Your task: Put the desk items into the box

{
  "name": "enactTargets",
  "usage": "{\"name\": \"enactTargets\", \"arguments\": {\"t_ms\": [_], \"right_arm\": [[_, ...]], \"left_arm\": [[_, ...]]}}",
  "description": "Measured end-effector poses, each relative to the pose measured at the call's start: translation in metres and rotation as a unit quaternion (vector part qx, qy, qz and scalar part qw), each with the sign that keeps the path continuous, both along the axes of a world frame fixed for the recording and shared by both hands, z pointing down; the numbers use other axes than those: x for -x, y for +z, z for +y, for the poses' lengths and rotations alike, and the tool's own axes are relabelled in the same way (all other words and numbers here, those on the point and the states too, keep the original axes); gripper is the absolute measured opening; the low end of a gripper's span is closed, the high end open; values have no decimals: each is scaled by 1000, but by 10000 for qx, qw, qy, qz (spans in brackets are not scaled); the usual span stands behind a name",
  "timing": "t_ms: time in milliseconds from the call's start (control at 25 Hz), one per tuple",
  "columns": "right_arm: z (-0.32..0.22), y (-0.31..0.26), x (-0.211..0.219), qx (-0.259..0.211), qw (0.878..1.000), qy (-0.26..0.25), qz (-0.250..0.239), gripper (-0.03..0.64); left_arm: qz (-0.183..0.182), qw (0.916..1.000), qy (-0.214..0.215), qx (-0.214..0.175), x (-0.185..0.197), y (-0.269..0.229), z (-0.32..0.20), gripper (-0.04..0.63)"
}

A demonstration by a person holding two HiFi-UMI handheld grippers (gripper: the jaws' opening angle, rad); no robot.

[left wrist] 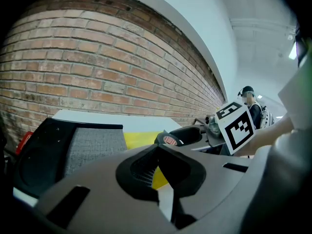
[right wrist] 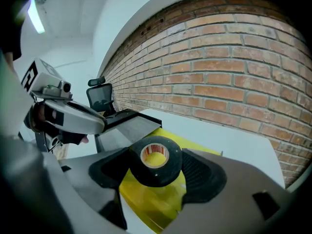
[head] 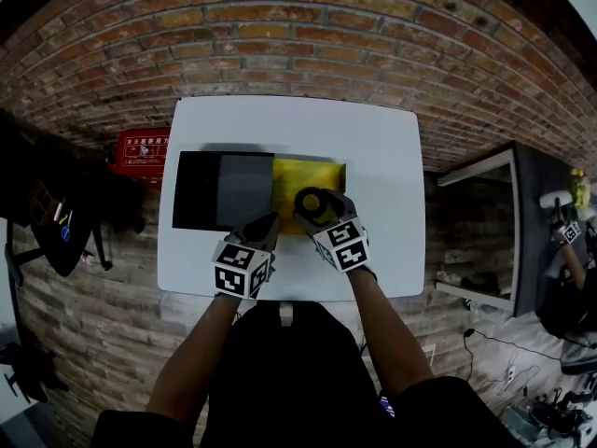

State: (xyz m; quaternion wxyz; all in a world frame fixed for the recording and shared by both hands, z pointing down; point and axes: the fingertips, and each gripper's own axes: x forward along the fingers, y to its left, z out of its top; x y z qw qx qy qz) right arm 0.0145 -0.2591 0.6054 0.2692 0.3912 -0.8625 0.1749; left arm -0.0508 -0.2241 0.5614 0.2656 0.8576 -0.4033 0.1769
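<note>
We have our right gripper (right wrist: pixel 156 166) clamped on the black tape roll (right wrist: pixel 146 175), holding it over the yellow sheet (head: pixel 308 171) near the middle of the white table (head: pixel 373 157). The black box (head: pixel 201 189), lined in grey, sits just beside the sheet toward the table's left edge. Our left gripper (left wrist: pixel 158 152) is pinched together on nothing, near the front edge

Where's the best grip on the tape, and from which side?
Across its curved outer wall, coming from the near edge of the table. The tape is hole-up, leaving both sides free for the jaws, as the right gripper holds it now.
</note>
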Motion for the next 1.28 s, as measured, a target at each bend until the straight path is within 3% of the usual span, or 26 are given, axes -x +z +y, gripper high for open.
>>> {"name": "enactTargets", "arguments": {"t_ms": [1280], "right_arm": [[-19, 80, 24, 1021, 9924, 54, 678, 345]], "left_arm": [[103, 9991, -68, 396, 20, 28, -16, 12]]}}
